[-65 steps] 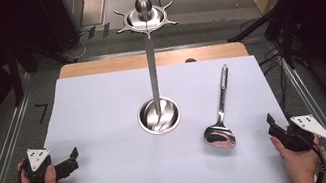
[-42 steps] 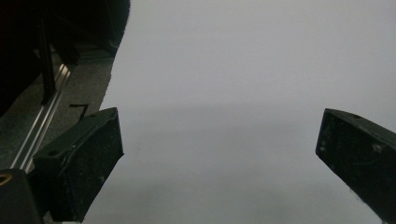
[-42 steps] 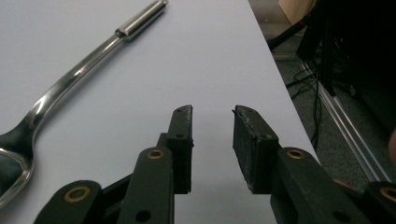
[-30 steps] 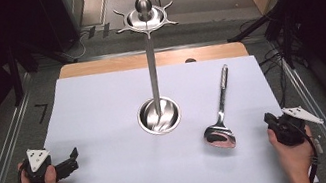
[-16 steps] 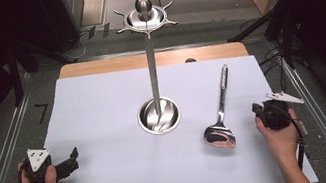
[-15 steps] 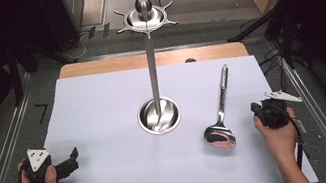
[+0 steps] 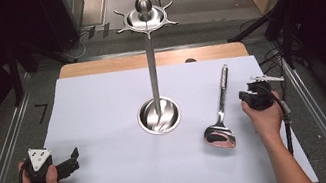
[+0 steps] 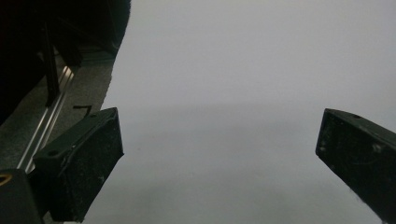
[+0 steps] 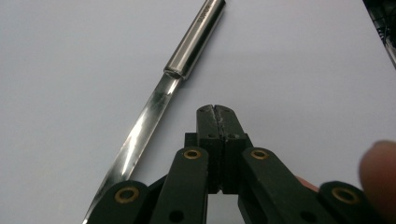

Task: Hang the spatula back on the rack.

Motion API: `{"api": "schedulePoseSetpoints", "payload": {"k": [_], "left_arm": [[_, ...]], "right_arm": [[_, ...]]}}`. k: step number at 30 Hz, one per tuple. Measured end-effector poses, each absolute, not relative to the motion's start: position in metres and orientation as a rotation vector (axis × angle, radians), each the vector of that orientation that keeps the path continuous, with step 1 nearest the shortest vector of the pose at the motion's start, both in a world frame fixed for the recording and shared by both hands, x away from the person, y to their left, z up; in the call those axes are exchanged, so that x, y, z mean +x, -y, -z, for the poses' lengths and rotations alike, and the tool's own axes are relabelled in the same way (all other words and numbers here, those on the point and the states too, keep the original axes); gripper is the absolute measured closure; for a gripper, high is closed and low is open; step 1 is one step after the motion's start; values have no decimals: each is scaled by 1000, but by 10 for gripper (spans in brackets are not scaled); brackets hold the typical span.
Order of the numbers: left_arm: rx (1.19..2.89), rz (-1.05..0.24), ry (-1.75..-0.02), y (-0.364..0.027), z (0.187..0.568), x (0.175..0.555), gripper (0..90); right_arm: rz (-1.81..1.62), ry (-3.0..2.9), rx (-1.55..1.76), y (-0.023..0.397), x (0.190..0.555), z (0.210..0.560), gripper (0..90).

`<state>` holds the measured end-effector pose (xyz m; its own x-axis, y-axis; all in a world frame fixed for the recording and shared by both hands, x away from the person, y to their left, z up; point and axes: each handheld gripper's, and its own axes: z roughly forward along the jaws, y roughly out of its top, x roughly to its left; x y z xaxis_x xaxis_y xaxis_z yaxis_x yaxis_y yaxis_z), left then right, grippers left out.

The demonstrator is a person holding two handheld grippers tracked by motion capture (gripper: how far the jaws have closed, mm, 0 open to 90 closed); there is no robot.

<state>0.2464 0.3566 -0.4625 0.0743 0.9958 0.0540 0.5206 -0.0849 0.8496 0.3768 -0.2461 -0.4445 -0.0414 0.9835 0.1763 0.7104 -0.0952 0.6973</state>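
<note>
A steel ladle (image 7: pixel 220 114) lies on the white sheet (image 7: pixel 107 132), bowl toward me, handle pointing away. Its handle (image 9: pixel 187 46) runs diagonally in the right gripper view, just left of my right gripper (image 9: pixel 215 109), whose jaws are pressed together with nothing between them. From above, the right gripper (image 7: pixel 247 94) hovers just right of the ladle's handle. My left gripper (image 7: pixel 72 158) rests at the sheet's near left corner, open; its fingers (image 8: pixel 79 163) stand wide apart over bare sheet. A tall steel stand (image 7: pixel 150 63) with a round base (image 7: pixel 159 115) and a hooked top is at the centre.
The wooden table edge (image 7: pixel 155 60) shows behind the sheet. Metal rails (image 7: pixel 4 155) run along both sides of the table. Dark equipment and cables (image 7: pixel 287 29) crowd the far right.
My right hand has moved forward from the near right corner to beside the ladle's handle. The left hand has stayed put.
</note>
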Motion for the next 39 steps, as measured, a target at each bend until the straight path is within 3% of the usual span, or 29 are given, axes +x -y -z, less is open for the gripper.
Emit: {"api": "schedulePoseSetpoints", "payload": {"k": [16,39], "left_arm": [[1685,-900,-1518,-357,463,247,13],[1698,-896,-1509,-357,463,247,13]], "right_arm": [[-863,-1828,1901,235,425,454,900],[-890,-1819,2002,228,456,469,900]]}}
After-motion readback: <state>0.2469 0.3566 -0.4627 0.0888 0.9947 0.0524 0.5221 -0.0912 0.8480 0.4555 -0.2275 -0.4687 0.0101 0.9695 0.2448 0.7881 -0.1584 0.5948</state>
